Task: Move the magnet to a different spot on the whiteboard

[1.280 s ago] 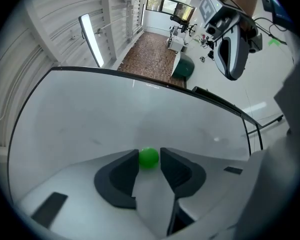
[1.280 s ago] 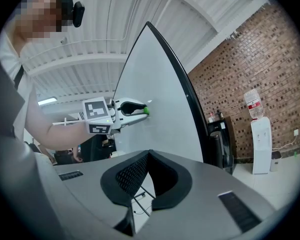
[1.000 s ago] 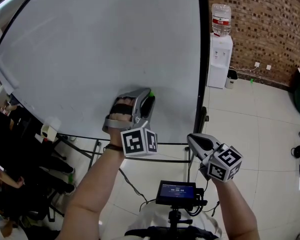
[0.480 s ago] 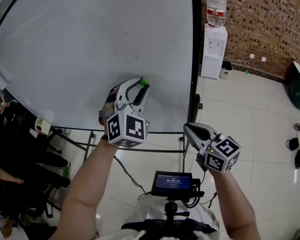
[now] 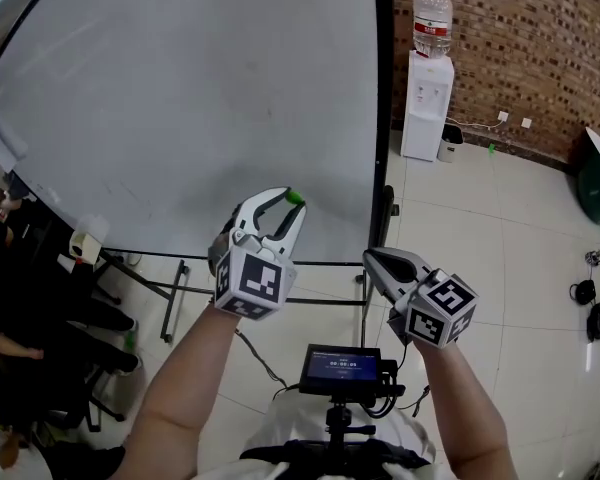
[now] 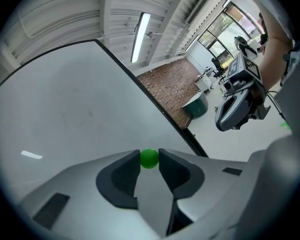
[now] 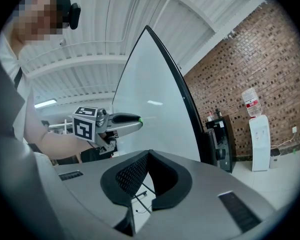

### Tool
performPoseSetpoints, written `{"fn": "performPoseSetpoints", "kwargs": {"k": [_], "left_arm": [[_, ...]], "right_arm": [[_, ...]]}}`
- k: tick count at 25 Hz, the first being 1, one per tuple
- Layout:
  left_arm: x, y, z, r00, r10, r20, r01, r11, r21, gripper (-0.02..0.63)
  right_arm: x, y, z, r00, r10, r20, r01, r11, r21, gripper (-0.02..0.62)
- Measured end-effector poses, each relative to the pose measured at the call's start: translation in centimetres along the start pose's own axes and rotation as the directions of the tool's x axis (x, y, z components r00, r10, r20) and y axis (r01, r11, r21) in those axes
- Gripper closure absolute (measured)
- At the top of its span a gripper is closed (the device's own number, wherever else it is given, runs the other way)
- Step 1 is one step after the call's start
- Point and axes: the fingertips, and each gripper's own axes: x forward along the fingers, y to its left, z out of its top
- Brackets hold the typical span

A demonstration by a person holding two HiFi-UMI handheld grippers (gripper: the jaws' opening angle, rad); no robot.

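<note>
A small green magnet [image 5: 294, 197] sits pinched between the tips of my left gripper [image 5: 285, 201], in front of the lower part of the whiteboard [image 5: 180, 88]. In the left gripper view the magnet [image 6: 149, 158] fills the gap between the two dark pads [image 6: 124, 173], which press on it; the jaws have just been opening slightly with it still between them. Whether the magnet touches the board I cannot tell. My right gripper [image 5: 373, 259] hangs lower right, off the board, shut with nothing in it. From the right gripper view the left gripper [image 7: 125, 120] shows with the green tip.
The whiteboard's black right frame [image 5: 383, 118] runs top to bottom. A water dispenser [image 5: 424, 103] stands by the brick wall [image 5: 520, 38]. A small screen [image 5: 345, 368] sits at my chest. The board's stand legs [image 5: 175, 298] and seated people [image 5: 20, 298] are at lower left.
My left gripper has rolled so that its marker cube faces the camera. It has come down and back toward me with the magnet. The right gripper has barely moved.
</note>
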Motion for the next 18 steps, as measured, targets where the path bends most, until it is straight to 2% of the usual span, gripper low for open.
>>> {"fn": "performPoseSetpoints", "kwargs": {"k": [4, 10, 12, 15, 17, 18], "left_arm": [[-1.2, -2.6, -0.6, 0.998, -0.065, -0.004, 0.064, 0.991, -0.116, 0.472], [-2.8, -6.3, -0.6, 0.984, -0.161, 0.082, 0.176, 0.953, -0.246, 0.471], [-3.7, -7.3, -0.7, 0.977, -0.186, 0.107, 0.212, 0.915, -0.343, 0.471], [-5.3, -8.9, -1.2, 0.964, -0.212, 0.164, 0.267, 0.816, -0.513, 0.472], [-6.7, -10.1, -1.7, 0.958, -0.212, 0.194, 0.286, 0.758, -0.586, 0.472], [-7.5, -10.9, -1.9, 0.955, -0.214, 0.204, 0.294, 0.745, -0.599, 0.472]], "right_arm": [[-0.8, 1.2, -0.1, 1.000, 0.028, -0.005, -0.028, 1.000, -0.013, 0.565], [-2.6, 2.6, -0.6, 0.998, 0.058, 0.002, -0.058, 0.998, 0.000, 0.565], [-3.3, 3.0, -0.7, 0.998, 0.063, 0.010, -0.063, 0.998, 0.017, 0.565], [-4.5, 3.8, -1.0, 0.997, 0.071, 0.020, -0.071, 0.997, 0.033, 0.565], [-5.4, 4.4, -1.4, 0.997, 0.075, 0.024, -0.076, 0.996, 0.037, 0.565], [-5.9, 4.8, -1.7, 0.997, 0.077, 0.024, -0.078, 0.996, 0.036, 0.565]]}}
